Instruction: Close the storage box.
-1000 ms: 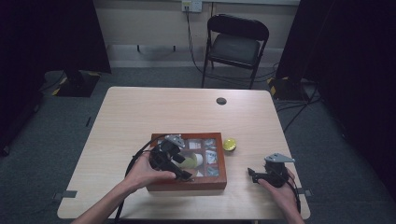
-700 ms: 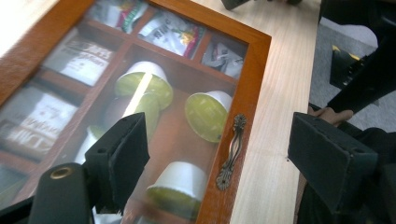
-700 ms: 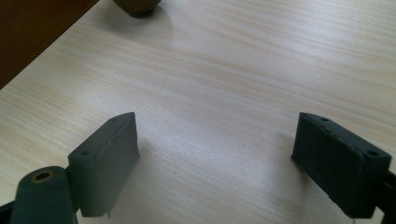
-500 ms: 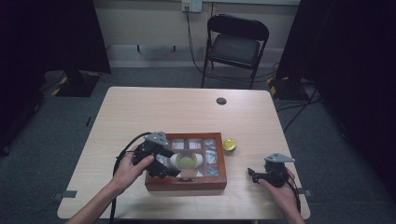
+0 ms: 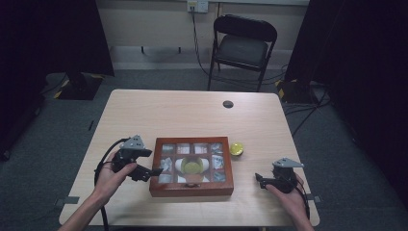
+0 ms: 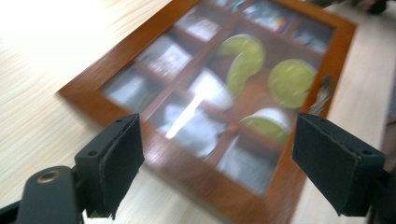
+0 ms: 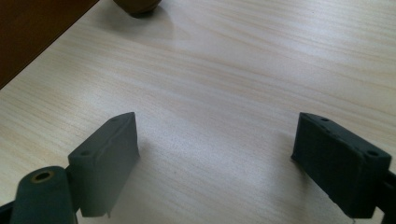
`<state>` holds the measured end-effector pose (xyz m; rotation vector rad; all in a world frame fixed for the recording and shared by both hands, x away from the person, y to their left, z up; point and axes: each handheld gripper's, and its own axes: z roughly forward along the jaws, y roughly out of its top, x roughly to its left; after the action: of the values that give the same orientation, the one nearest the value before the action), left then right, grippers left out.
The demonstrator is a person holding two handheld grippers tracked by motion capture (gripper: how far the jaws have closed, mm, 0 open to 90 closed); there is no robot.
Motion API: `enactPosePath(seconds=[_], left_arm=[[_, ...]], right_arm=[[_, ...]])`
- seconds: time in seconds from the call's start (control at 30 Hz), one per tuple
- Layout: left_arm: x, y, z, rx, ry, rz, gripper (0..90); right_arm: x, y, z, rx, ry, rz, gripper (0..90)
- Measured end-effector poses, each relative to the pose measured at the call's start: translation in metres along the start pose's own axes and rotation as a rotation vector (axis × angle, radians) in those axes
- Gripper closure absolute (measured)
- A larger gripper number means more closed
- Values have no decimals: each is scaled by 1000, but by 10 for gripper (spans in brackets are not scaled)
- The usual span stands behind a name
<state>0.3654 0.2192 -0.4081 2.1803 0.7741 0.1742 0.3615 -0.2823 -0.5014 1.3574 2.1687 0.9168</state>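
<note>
A brown wooden box [image 5: 191, 188] with a glass-paned lid lies near the table's front edge. Through the panes I see packets and a white cup with a yellow-green top [image 5: 192, 166]. In the left gripper view the box [image 6: 196, 186] is blurred beyond the jaws. My left gripper [image 5: 155, 171] is just left of the box and points at its side. Its jaws have just been opening, and nothing is between them [image 6: 217, 158]. My right gripper [image 5: 259, 179] rests right of the box, open over bare tabletop [image 7: 217, 158].
A small yellow round thing [image 5: 236, 148] lies on the table by the box's right rear corner. A small black disc [image 5: 228, 104] sits near the far edge. A black folding chair [image 5: 243, 45] stands beyond the table. The box's dark side [image 7: 32, 32] fills the upper left of the right gripper view.
My left gripper has moved left, from over the box's lid to the table beside the box. The right gripper has stayed in place.
</note>
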Motion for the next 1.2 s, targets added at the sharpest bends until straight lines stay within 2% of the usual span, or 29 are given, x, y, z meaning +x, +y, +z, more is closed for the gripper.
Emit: enactPosePath(seconds=[0.07,0.23,0.33,0.37,0.4,0.43,0.47,0.5,0.53,0.57,0.6,0.67,0.7,0.8,0.83,0.97,1.03,1.1,1.13,1.2], left_arm=[[8,-9,-6,3,24,-24,163],[19,-20,-14,-2,64,-55,163],[27,-32,-19,0,99,-101,163],[27,-32,-19,0,99,-101,163],[31,-38,-20,-5,116,-127,164],[31,-38,-20,-5,116,-127,165],[37,-44,-22,-36,131,-151,164],[37,-44,-22,-36,131,-151,165],[41,-48,-23,-42,140,-172,164],[44,-52,-23,-43,156,-187,163],[51,-62,-23,-42,195,-208,164],[57,-71,-21,-21,222,-236,156],[57,-71,-21,-21,222,-236,157],[63,-82,-17,-1,299,-248,157],[63,-82,-17,-1,299,-248,157],[68,-92,-13,4,369,-264,157],[71,-100,-8,35,371,-292,158],[73,-104,-4,54,381,-289,164],[73,-105,-2,56,395,-287,161],[73,-107,-1,56,399,-287,157]], right_arm=[[0,0,0,0,-1,0,135],[0,0,0,0,-1,0,135],[0,0,0,0,0,0,135],[0,0,0,0,-1,0,135],[0,0,0,0,-1,0,135],[0,0,0,0,-1,0,135],[0,0,0,0,-1,0,135],[0,0,0,0,-1,0,135],[0,0,0,0,0,0,135],[0,0,0,0,-1,0,135],[0,0,0,0,-1,0,135],[0,0,0,0,0,0,135],[0,0,0,0,0,0,135],[0,0,0,0,0,0,135],[0,0,0,0,0,0,135],[0,0,0,0,-1,0,135],[0,0,0,0,0,0,135],[0,0,0,0,0,0,135],[0,0,0,0,-1,0,135],[0,0,0,0,0,-1,135]])
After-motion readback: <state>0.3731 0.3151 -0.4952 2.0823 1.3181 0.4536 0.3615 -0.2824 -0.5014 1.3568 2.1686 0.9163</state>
